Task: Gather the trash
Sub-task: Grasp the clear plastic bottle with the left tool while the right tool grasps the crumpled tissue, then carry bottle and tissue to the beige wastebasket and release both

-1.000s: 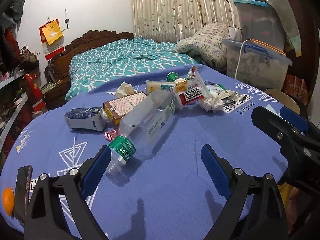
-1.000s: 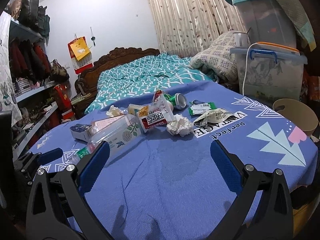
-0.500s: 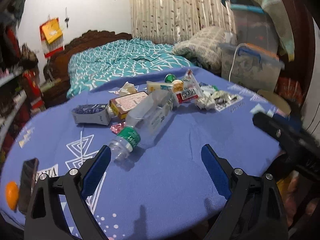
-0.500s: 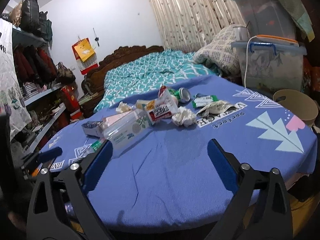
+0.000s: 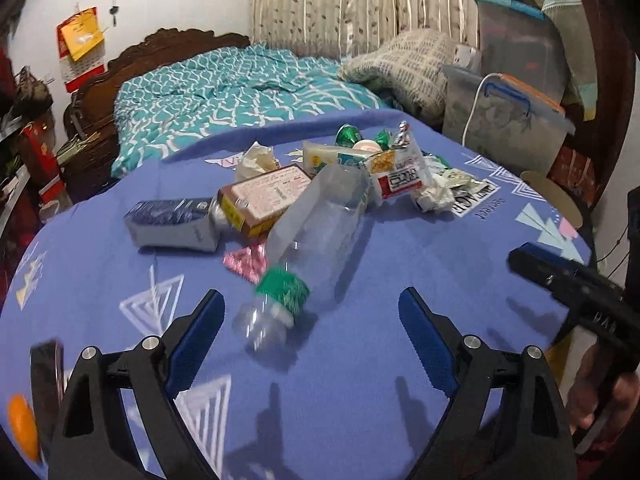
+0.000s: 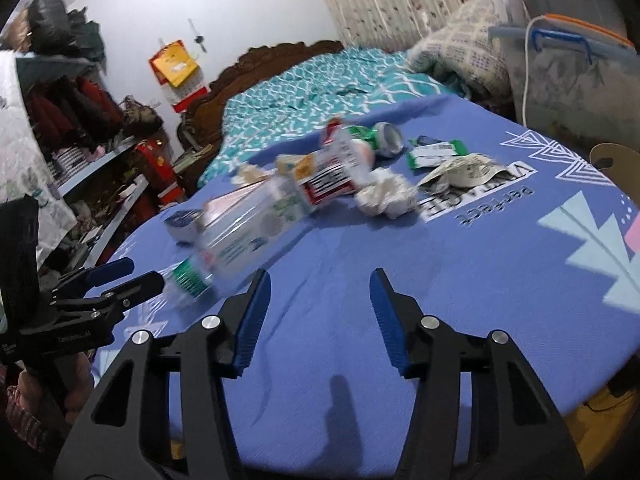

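Since the clear plastic bottle (image 5: 316, 232) lies on its side mid-surface, neck toward your wide, empty left hand-held gripper (image 5: 310, 334), take its light, slippery, crushable body near the green label. Your right hand-held gripper (image 6: 320, 312), also empty, has just been narrowing; the soft crumpled tissue (image 6: 386, 196) suits it.

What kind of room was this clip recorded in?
Most likely a lived-in bedroom: a bed with a carved wooden headboard, curtains behind it, and shelves of clothes and bags along one wall.

Home bedroom: carved-headboard bed (image 5: 224, 92), curtains (image 5: 352, 4), clothes shelves (image 6: 76, 120), storage bins (image 5: 508, 120).
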`<state>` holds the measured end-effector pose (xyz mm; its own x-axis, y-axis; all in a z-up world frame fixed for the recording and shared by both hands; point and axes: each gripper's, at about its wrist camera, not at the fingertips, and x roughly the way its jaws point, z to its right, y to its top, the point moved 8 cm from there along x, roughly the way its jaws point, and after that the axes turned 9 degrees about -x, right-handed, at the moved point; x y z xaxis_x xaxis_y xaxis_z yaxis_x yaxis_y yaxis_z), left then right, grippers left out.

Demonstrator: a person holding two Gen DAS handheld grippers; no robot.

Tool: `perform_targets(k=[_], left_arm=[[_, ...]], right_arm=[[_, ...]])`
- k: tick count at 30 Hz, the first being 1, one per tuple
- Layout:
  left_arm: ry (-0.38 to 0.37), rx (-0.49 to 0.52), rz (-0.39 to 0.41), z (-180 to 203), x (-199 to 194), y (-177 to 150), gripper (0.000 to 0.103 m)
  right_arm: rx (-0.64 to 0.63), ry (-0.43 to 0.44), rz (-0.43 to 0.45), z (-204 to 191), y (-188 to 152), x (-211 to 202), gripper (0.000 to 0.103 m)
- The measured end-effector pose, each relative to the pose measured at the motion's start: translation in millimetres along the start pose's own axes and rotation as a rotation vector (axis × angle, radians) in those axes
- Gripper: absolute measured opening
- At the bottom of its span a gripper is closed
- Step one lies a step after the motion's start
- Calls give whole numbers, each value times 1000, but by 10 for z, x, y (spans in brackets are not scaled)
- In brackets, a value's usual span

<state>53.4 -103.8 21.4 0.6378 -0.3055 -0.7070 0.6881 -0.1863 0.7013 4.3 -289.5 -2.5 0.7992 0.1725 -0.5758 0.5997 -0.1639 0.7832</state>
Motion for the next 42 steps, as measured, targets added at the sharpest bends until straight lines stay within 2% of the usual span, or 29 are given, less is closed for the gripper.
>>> perform_targets(k=[3, 4, 6, 7, 9, 10, 11, 12, 13, 15, 16, 18, 19, 21, 24, 27, 30, 33, 35, 37, 38, 39, 40, 41, 42], left_arm=[[0, 49, -25, 65, 284, 181, 84], [13, 71, -43, 91, 414, 220, 84], [49, 93, -110, 106, 723, 264, 84], [57, 87, -141, 87, 829, 259, 84], [80, 61, -198, 35, 1002, 228, 75], [97, 59, -193, 21, 1030, 228, 71], [88, 60, -182, 38, 1022, 218, 69], [64, 54, -185, 62, 996, 192, 69], [66, 50, -183, 68, 958, 153, 68], [104, 67, -166, 80, 785, 37, 68], [107, 68, -159, 83, 698, -27, 68], [73, 46, -179, 118, 544, -185, 68], [33, 22, -197, 157, 491, -247, 67], [-72, -47, -222, 251, 368, -329, 67], [-182, -93, -204, 513, 311, -166, 67], [-246, -18, -179, 1057, 409, 168, 67], [-369, 108, -190, 1863, 635, 469, 67], [-480, 260, -231, 2853, 989, 628, 67], [-543, 308, -275, 3330, 1191, 667, 67], [-596, 345, -337, 3890, 1466, 671, 67], [-606, 364, -369, 4176, 1610, 665, 67], [-604, 373, -383, 4304, 1695, 661, 67], [-593, 385, -398, 4491, 1807, 646, 67], [-582, 391, -405, 4578, 1897, 632, 69], [-561, 394, -407, 4688, 1951, 633, 71]], right_arm=[[-59, -8, -92, 196, 179, 320, 56], [-108, -14, -151, 264, 249, 501, 57], [-191, -57, -203, 374, 361, 725, 63], [-250, -97, -227, 438, 443, 883, 69], [-311, -102, -268, 481, 525, 1091, 75], [-344, -98, -304, 507, 559, 1260, 75], [-353, -92, -319, 533, 575, 1341, 67], [-356, -72, -339, 552, 566, 1421, 52], [-353, -44, -369, 580, 529, 1473, 44], [-338, 2, -348, 611, 487, 1321, 40], [-309, 58, -342, 630, 400, 1136, 40], [-270, 133, -329, 684, 206, 797, 40], [-261, 142, -317, 733, 121, 666, 40], [-234, 102, -266, 911, 2, 418, 40], [-115, -31, -141, 1418, 2, 103, 40], [34, -98, -33, 1898, 74, -151, 41], [170, -180, 47, 2472, 142, -397, 41], [294, -291, 63, 3145, 98, -597, 41], [366, -316, 58, 3476, 38, -644, 43], [419, -367, 32, 3766, -48, -666, 48], [446, -379, 17, 3866, -96, -655, 55], [474, -379, 18, 3941, -134, -664, 61], [493, -384, 25, 3979, -189, -717, 73], [503, -400, 35, 4005, -195, -726, 80], [505, -427, 53, 4016, -208, -788, 80]])
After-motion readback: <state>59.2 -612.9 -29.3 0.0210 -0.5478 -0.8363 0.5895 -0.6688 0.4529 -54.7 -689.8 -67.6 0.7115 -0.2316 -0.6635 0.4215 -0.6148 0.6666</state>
